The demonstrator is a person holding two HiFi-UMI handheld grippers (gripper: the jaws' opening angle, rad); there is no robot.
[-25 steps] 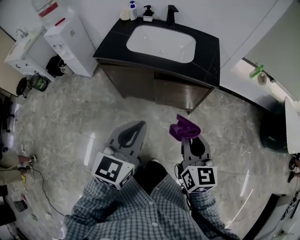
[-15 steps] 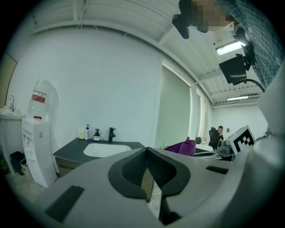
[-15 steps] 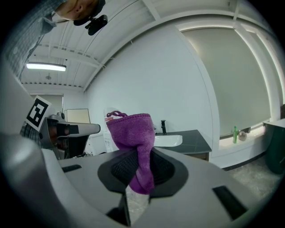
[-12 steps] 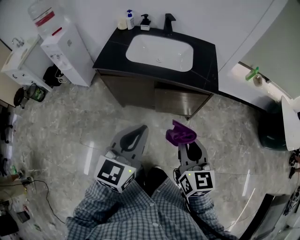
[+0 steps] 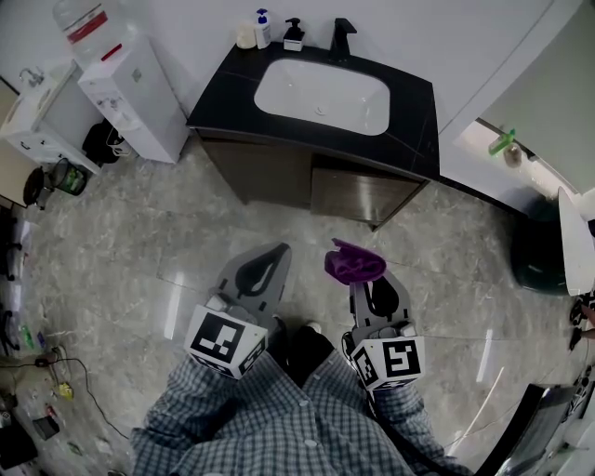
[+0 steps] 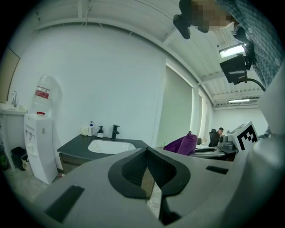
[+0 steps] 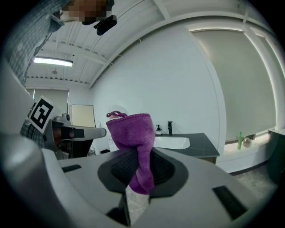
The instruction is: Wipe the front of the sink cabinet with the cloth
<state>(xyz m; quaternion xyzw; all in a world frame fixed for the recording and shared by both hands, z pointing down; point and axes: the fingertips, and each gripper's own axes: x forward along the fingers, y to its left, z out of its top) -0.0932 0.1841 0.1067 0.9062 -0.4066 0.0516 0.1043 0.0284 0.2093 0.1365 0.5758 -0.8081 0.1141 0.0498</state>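
**A:** Moved much since a second ago?

**B:** Barely. Both grippers hang at nearly the same place over the floor (image 5: 139,251). In the head view the cloth (image 5: 353,262) has slid a touch to the left, and the sink cabinet (image 5: 311,181) sits about where it was.

**A:** How do the jaws stand?

**B:** The right gripper (image 7: 141,173) has its jaws closed tight on the lower end of the purple cloth, and the rest stands up above them in a bunched fold. The left gripper (image 6: 147,153) has its jaws together at the tips with nothing between them.

**A:** So where is the cloth relative to the cabinet?

**B:** It is up in the air in the right gripper, well apart from the cabinet's front and not touching it.

**A:** Counts?

**B:** There are two grippers and one cloth. The cabinet has one white sink (image 5: 321,93) in its dark top, with one black faucet (image 5: 340,33) and two pump bottles (image 5: 263,26) behind it. One water dispenser (image 5: 135,88) stands to the cabinet's left.

**A:** Does any view show something the others don't?

**B:** Only the head view shows the cabinet's whole wooden front; the right gripper view gives just a thin strip of it under the top. The left gripper view catches the cloth off to its right, and a person (image 6: 220,133) seated far behind it, whom no other view shows. The right gripper view has the left gripper out at its left edge.
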